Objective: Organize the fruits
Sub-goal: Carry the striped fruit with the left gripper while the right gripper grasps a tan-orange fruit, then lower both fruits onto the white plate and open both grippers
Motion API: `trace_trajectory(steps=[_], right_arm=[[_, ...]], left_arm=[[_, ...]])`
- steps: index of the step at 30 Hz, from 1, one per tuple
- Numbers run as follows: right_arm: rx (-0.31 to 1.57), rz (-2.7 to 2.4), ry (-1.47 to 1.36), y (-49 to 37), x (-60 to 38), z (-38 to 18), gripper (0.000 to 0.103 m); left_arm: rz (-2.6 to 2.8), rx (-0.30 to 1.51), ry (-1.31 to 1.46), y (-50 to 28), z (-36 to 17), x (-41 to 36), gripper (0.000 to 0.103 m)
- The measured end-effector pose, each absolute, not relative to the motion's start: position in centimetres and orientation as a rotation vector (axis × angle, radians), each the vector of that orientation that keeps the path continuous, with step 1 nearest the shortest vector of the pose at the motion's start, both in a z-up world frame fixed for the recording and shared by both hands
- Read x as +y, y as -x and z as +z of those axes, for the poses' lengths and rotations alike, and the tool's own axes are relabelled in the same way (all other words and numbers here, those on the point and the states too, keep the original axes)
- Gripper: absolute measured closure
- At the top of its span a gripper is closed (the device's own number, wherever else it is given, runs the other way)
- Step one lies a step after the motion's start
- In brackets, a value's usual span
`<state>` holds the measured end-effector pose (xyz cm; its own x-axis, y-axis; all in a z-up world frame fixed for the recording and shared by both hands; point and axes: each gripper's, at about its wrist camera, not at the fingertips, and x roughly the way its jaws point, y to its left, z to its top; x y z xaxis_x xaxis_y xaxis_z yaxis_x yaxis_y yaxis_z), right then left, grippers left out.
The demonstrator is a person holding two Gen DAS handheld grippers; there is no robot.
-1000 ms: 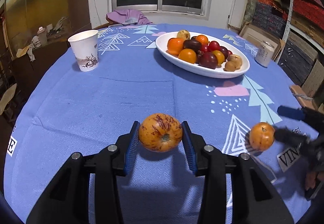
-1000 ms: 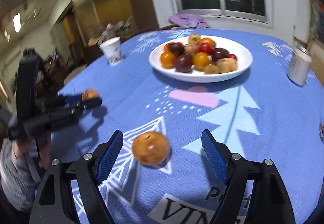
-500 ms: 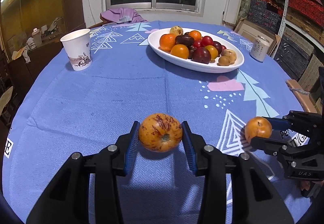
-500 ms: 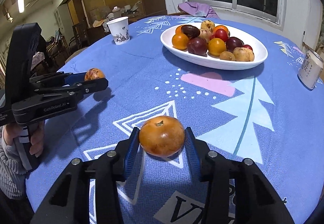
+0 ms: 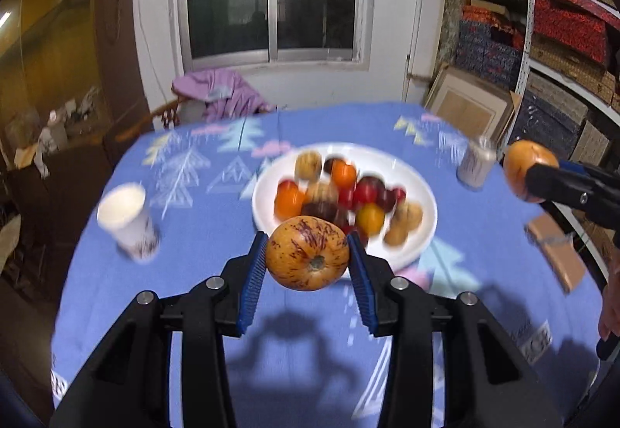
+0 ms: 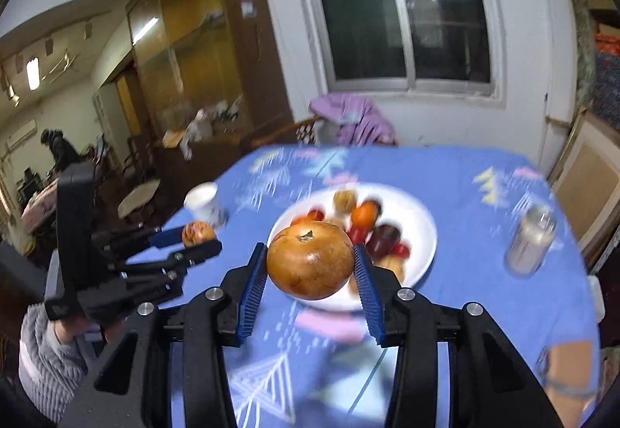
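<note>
**Two fruits aloft, plate ahead**

My left gripper (image 5: 308,259) clamps a speckled fruit (image 5: 307,253); my right gripper (image 6: 310,267), jaws just closed, pinches a brown-orange fruit (image 6: 310,259). I hold both clear of the blue tablecloth (image 5: 201,230), facing the crowded white plate (image 5: 420,191), presumably their destination.
</note>
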<state>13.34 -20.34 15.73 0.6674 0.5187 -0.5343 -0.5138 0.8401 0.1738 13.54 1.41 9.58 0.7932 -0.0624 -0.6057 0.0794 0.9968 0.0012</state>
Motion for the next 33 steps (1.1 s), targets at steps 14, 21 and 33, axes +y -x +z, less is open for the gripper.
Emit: trace_trajectory(steps=[14, 21, 33], right_arm=[[0.832, 0.424, -0.086, -28.5, -19.0, 5.8, 0.058], [0.875, 0.402, -0.116, -31.7, -18.7, 3.5, 0.057], [0.792, 0.379, -0.211, -27.7, -20.9, 6.4, 0.030]], left_arm=[[-0.058, 0.816, 0.040, -29.5, 3.2, -0.9, 0.062], [-0.048, 0.846, 0.046, -31.8, 1.1, -0.7, 0.061], [-0.017, 0.760, 0.023, -26.9, 3.7, -0.2, 0.031]])
